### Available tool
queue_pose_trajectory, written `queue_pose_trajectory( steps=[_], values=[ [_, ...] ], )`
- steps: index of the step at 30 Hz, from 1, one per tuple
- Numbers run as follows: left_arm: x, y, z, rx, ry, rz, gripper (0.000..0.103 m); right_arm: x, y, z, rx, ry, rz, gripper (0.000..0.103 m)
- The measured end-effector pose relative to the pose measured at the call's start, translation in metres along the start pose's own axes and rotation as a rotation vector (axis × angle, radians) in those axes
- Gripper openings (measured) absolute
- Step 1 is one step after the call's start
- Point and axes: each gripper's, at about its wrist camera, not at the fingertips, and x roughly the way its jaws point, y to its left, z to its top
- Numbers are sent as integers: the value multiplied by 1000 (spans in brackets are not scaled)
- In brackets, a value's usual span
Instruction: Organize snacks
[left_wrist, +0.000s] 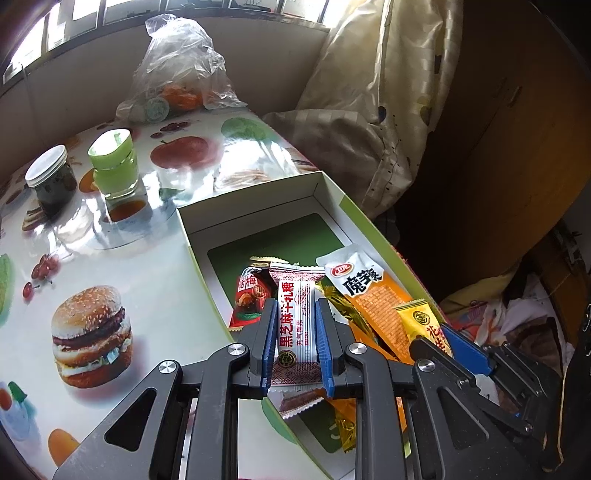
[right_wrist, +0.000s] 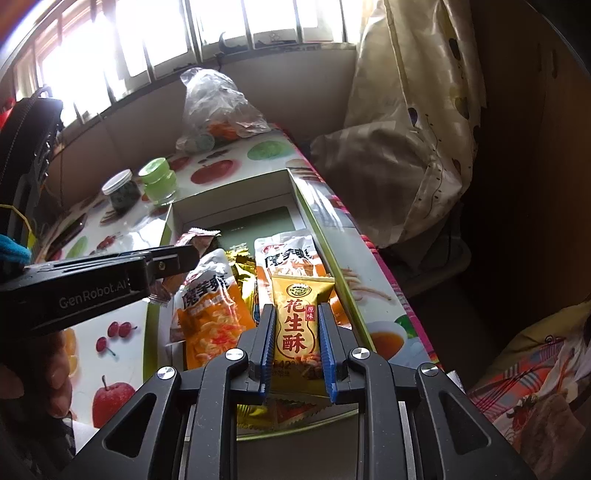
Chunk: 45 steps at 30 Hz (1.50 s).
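Note:
My left gripper (left_wrist: 296, 306) is shut on a white and red sesame candy packet (left_wrist: 295, 328), held over the open white box (left_wrist: 255, 206) on the table. My right gripper (right_wrist: 297, 310) is shut on a yellow peanut crisp packet (right_wrist: 297, 325), also above the box (right_wrist: 229, 199). Inside the box lie an orange konjac snack packet (left_wrist: 373, 295), a dark red plum packet (left_wrist: 251, 299) and gold wrappers (left_wrist: 341, 306). In the right wrist view two orange packets (right_wrist: 210, 306) lie in the box and the left gripper (right_wrist: 177, 262) reaches in from the left. The right gripper's tip (left_wrist: 448, 332) shows in the left wrist view.
A dark jar with a white lid (left_wrist: 51, 181), a green-lidded glass jar (left_wrist: 114, 162) and a clear plastic bag with oranges (left_wrist: 177, 74) stand on the fruit-print tablecloth (left_wrist: 92, 325) behind the box. A curtain (left_wrist: 388, 92) hangs past the table's right edge.

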Motion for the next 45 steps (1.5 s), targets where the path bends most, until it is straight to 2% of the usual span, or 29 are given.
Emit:
queue_pose_trajectory(
  steps=[7, 12, 13, 15, 17, 33, 41, 45],
  values=[
    [7, 1, 0, -5, 22, 12, 21, 3, -1, 1, 1, -6, 11, 22],
    [7, 0, 0, -5, 23, 15, 23, 3, -1, 0, 5, -3, 13, 29],
    [6, 1, 0, -6, 21, 16, 24, 2, -1, 0, 6, -6, 11, 32],
    [4, 1, 0, -8, 13, 13, 38, 0, -1, -1, 10, -15, 8, 34],
    [0, 1, -1, -10, 6, 11, 41, -2, -2, -1, 15, -20, 6, 37],
    [-48, -14, -30, 30, -71, 46, 42, -32, 1, -19, 51, -55, -19, 44],
    [-69, -15, -60, 39, -91, 58, 42, -53, 7, -37, 60, -76, -21, 46],
    [-69, -14, -79, 53, -76, 92, 42, -58, 12, -47, 51, -67, -29, 46]
  ],
)
